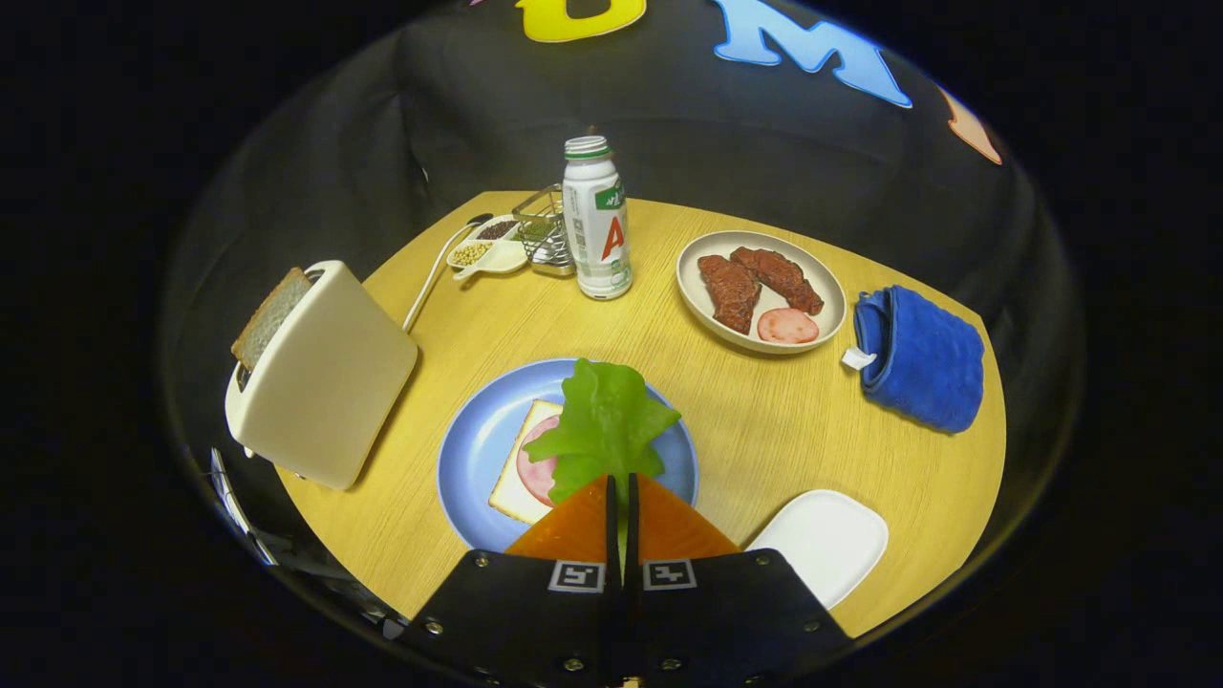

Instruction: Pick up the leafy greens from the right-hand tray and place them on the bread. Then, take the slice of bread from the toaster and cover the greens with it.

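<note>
My gripper (619, 483) is shut on the stem end of a green lettuce leaf (607, 425), which hangs just ahead of the fingers over the blue plate (468, 454). On that plate lies a slice of bread (516, 478) with a pink ham round (535, 468) on top; the leaf hides part of both. To the left stands a cream toaster (320, 377) with a brown bread slice (270, 315) sticking out of its slot. An empty white tray (826, 540) sits to the right of the fingers.
Beyond the plate stand a white bottle (596, 225), a wire basket (545, 229) and a small dish of beans (487, 248). A beige plate of meat slices (760, 287) and a folded blue cloth (922, 358) sit at the right of the round wooden table (764, 430).
</note>
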Demonstrator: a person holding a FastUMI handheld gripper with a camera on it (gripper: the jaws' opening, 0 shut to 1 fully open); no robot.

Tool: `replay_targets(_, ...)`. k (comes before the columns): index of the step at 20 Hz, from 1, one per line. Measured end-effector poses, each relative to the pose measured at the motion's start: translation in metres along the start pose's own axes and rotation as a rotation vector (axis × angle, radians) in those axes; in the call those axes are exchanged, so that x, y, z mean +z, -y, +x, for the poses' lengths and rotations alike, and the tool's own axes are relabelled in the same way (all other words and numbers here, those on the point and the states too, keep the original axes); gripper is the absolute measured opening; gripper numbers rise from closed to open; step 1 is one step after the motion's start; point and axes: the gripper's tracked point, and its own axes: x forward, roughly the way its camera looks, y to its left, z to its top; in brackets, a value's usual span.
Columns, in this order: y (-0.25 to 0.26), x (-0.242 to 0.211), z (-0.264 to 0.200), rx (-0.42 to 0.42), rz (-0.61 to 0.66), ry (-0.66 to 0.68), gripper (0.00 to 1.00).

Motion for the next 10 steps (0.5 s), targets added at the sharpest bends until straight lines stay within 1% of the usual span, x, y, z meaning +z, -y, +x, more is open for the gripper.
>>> replay_targets(7,-0.014,0.010,0.020,-0.041,-0.025,-0.003,0.01)
replay_targets(8,-0.014,0.012,0.023,-0.043,-0.030,0.002,0.01)
replay_targets(10,-0.024,0.010,0.026,-0.019,-0.020,-0.003,0.02)
